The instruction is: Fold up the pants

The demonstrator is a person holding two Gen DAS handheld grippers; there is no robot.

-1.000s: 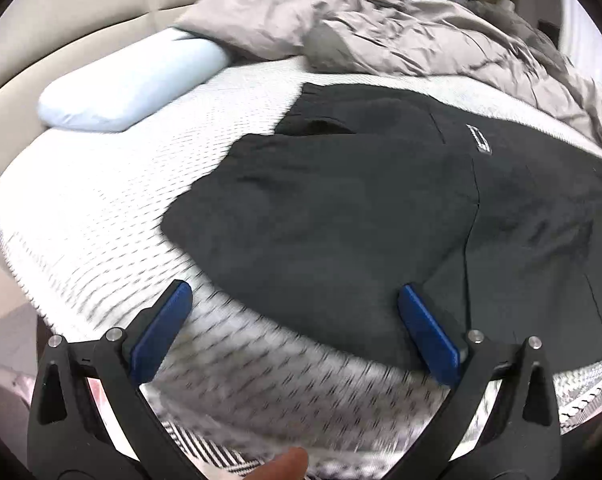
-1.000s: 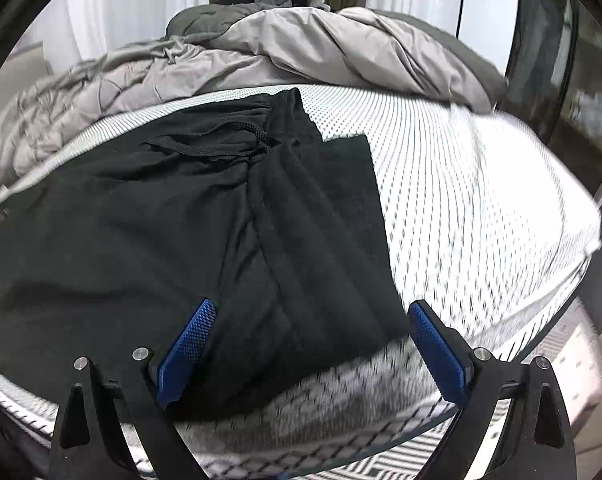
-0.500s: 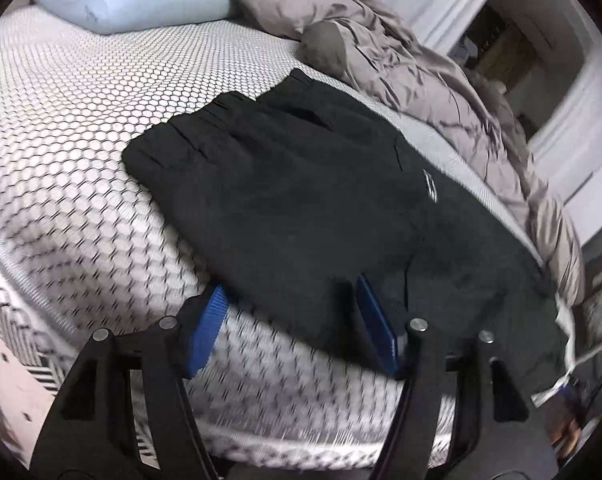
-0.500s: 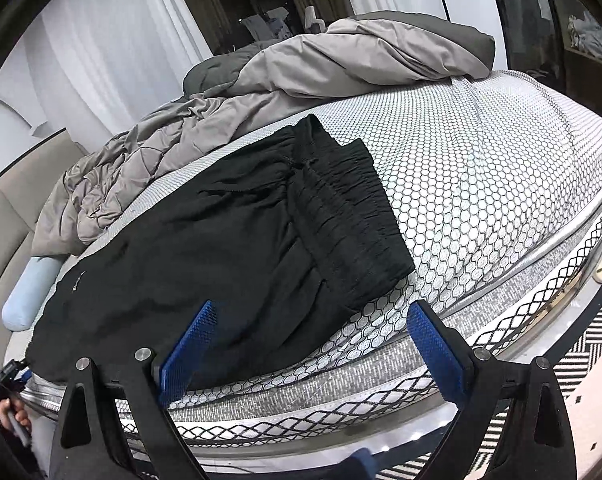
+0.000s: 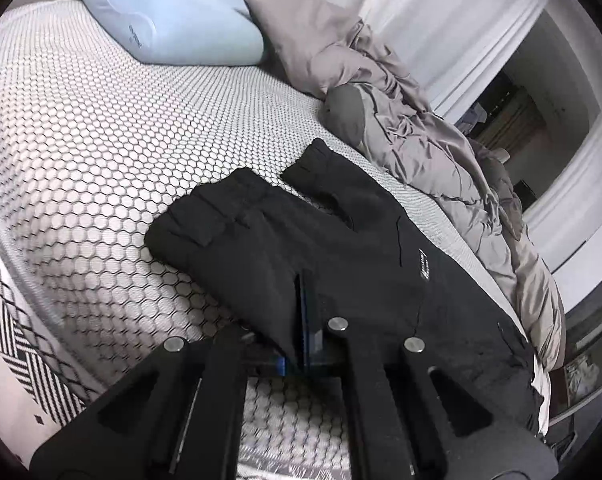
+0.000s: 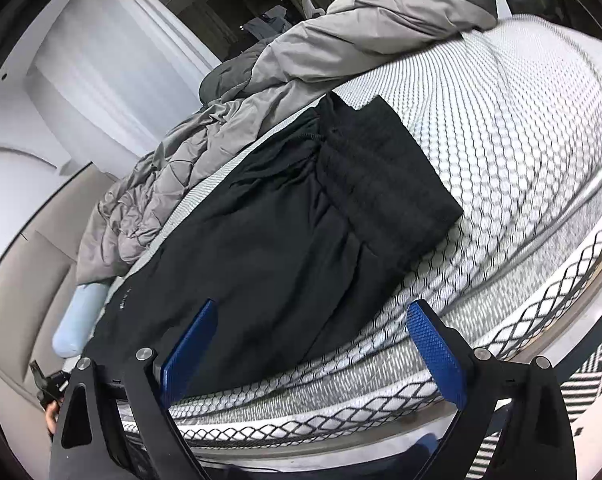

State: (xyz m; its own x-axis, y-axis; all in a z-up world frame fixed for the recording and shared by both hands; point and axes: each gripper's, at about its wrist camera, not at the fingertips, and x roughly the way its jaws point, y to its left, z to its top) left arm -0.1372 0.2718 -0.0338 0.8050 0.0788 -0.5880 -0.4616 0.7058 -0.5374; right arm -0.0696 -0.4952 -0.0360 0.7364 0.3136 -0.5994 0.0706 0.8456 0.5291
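Black pants [image 5: 341, 248] lie spread across the honeycomb-patterned bed, leg cuffs toward the pillow end. My left gripper [image 5: 303, 312] is shut on the near edge of one pant leg; the cloth is pinched between its blue pads. In the right wrist view the pants [image 6: 285, 232] show their ribbed waistband [image 6: 385, 184] to the right. My right gripper [image 6: 313, 344] is open and empty, just off the bed's near edge, left pad over the pants' near edge. The left gripper [image 6: 49, 388] shows far left there.
A light blue pillow [image 5: 169, 20] lies at the head of the bed. A crumpled grey duvet [image 5: 421, 140] runs along the far side, and shows in the right wrist view [image 6: 301, 60]. The mattress edge [image 6: 381, 404] and a black-and-white rug [image 5: 17, 320] lie below.
My left gripper went from open to shut on the pant leg's near edge. My right gripper stayed open and moved little, tilting slightly.
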